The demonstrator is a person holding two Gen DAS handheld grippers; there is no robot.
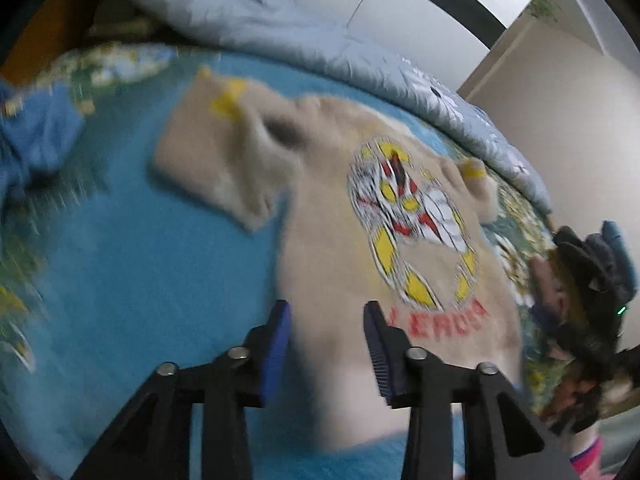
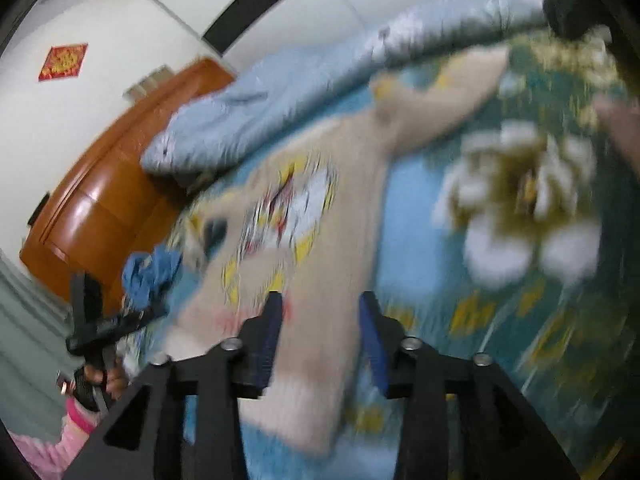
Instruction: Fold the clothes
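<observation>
My left gripper (image 1: pixel 326 312) hangs with its jaws standing well apart and nothing between them, poised just over the bottom hem of the beige shirt (image 1: pixel 340 216); my right gripper (image 2: pixel 320 304) is likewise spread wide and empty, above the same hem from the other side. The shirt lies face up on the blue flowered bedsheet (image 1: pixel 160 280), its printed emblem (image 1: pixel 412 220) and red lettering showing, one short sleeve splayed out to the side and the neck opening pointing away from me toward the pale blue quilt (image 1: pixel 280 20) bunched along the far edge of the bed. I judge it a light, limp knit: it will sag and drape the instant I lift it, and the sheet under it is soft too, so a pinch could catch both layers. The safest hold looks to be the two hem corners or the shoulder seams, pinched at the edge so the fold falls straight. A crumpled blue garment (image 1: pixel 36 136) sits apart near the wooden headboard (image 2: pixel 100 200). Both views are smeared by motion, so the lettering cannot be read, the far sleeve's edge is vague, and the near hem is partly hidden behind my own fingers.
</observation>
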